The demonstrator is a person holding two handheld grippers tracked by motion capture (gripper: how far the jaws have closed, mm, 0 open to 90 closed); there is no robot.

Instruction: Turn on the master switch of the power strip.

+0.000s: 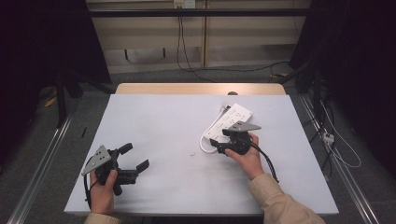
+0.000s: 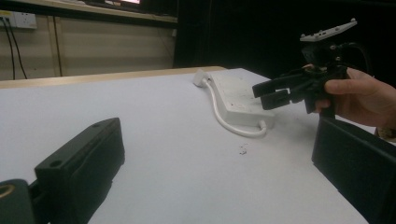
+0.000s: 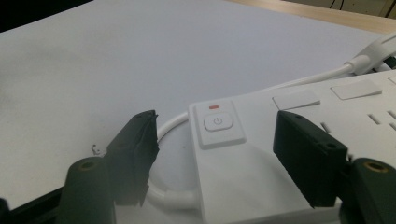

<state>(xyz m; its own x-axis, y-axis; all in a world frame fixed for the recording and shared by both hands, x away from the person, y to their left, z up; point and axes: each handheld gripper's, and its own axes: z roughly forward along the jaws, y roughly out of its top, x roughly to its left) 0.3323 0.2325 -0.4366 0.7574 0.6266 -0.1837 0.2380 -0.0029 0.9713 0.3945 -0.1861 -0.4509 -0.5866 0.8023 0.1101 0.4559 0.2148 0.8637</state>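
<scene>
A white power strip lies on the right half of the white table top, its white cable looped around the near end. My right gripper is open at that end. In the right gripper view the jaws of this gripper stand either side of the strip's end, near the power button, not touching it. My left gripper is open at the front left with nothing between its jaws. The left gripper looks across at the strip and the right gripper.
A small dark speck marks the table middle. A wooden table edge shows behind the white top. Wall sockets with hanging cables are at the back. Floor cables and metal rails flank the table.
</scene>
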